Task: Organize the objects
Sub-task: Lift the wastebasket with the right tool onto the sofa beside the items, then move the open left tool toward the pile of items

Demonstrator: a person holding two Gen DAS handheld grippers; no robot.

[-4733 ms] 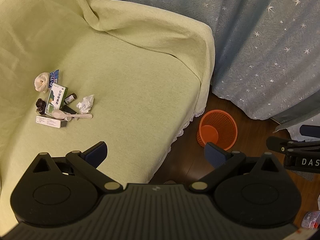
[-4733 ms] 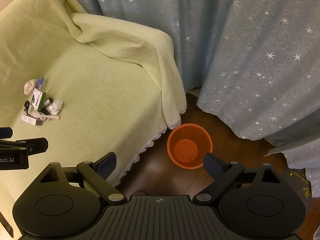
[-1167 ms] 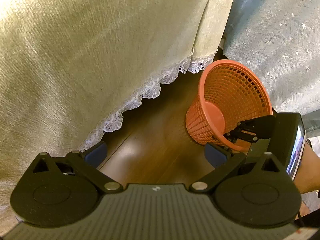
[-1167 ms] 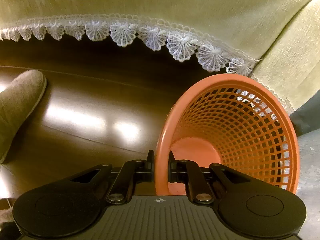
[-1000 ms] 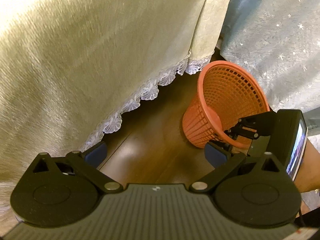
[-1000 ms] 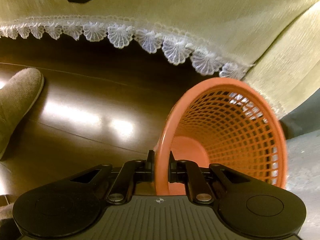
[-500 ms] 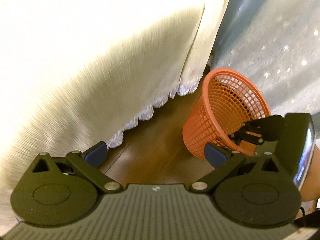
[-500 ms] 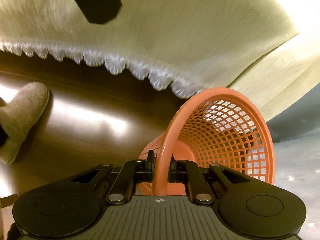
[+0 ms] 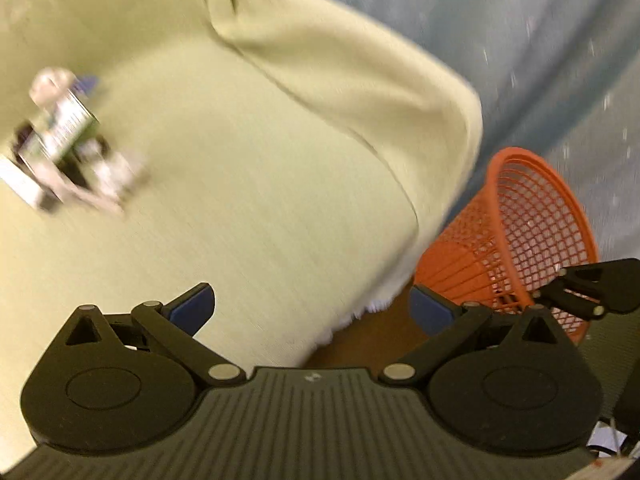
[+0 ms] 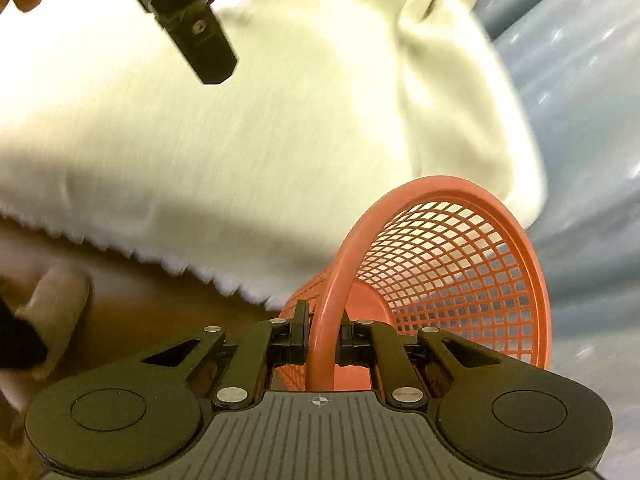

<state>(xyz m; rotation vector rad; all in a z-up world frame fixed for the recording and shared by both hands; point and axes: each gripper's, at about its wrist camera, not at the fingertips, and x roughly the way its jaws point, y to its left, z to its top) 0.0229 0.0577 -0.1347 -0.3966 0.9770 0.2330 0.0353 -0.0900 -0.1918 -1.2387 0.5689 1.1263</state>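
My right gripper (image 10: 322, 334) is shut on the rim of the orange mesh basket (image 10: 448, 276) and holds it tilted, off the floor, beside the sofa's edge. The basket also shows in the left wrist view (image 9: 516, 240), with the right gripper (image 9: 576, 292) clamped on its rim. My left gripper (image 9: 312, 306) is open and empty over the sofa's front edge. A blurred pile of small items (image 9: 68, 148), boxes, a bottle and crumpled tissue, lies on the green sofa cover (image 9: 248, 168) at the far left.
A blue star-patterned curtain (image 9: 520, 52) hangs behind the sofa and basket. The sofa cover has a lace hem (image 10: 168, 266) above the brown wood floor (image 9: 368, 340). A slippered foot (image 10: 52, 308) stands on the floor at the left.
The right gripper has lifted the basket from the floor up beside the sofa seat. The left gripper has risen, so the seat and the pile of items came into view.
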